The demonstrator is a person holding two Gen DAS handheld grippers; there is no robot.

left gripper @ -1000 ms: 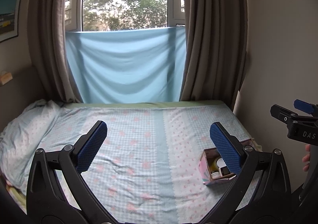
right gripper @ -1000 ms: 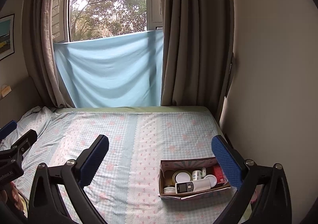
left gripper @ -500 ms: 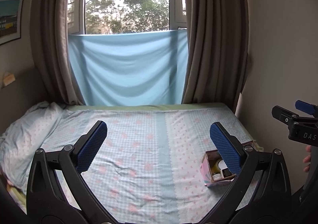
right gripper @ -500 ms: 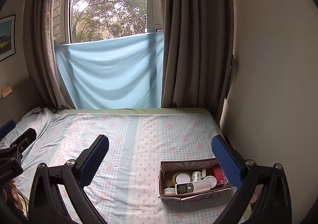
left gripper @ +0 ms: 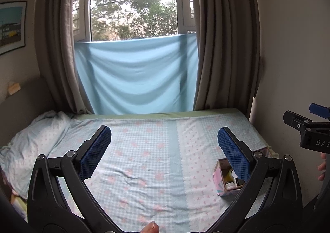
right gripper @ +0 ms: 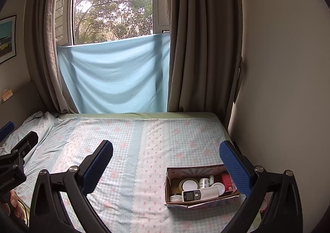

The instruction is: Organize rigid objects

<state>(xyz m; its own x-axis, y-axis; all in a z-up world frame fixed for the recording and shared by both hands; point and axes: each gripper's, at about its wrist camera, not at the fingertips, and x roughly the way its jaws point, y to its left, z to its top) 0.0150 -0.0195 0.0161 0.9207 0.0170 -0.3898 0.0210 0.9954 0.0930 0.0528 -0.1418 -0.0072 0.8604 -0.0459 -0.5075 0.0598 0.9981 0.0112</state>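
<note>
Cardboard box with pastel patterned sides [right gripper: 201, 186] sits on the checked blue-and-pink bedsheet [right gripper: 144, 146] at the bed's right side, near the cream wall [right gripper: 278, 98], full of small rigid items: white-lidded jars, a white handheld thermometer-like device [right gripper: 199, 193], a red carton [right gripper: 226, 181]. Changes over the last second are slight: left view tilts up a bit, so the box drops lower in frame and more window shows; right view stays almost the same. No contact, nothing moved, so the task looks unstarted or between steps. Left gripper [left gripper: 164, 151] has jaws spread wide, empty, above bare sheet. Right gripper [right gripper: 166, 163] also spread wide, empty, hovering short of the box. Right view shows the box contents from above; left view shows only the box's near corner [left gripper: 221, 179], half hidden behind its own finger pad [left gripper: 234, 155], plus the crumpled pillow [left gripper: 31, 142] at far left and a fingertip at the bottom edge.
</note>
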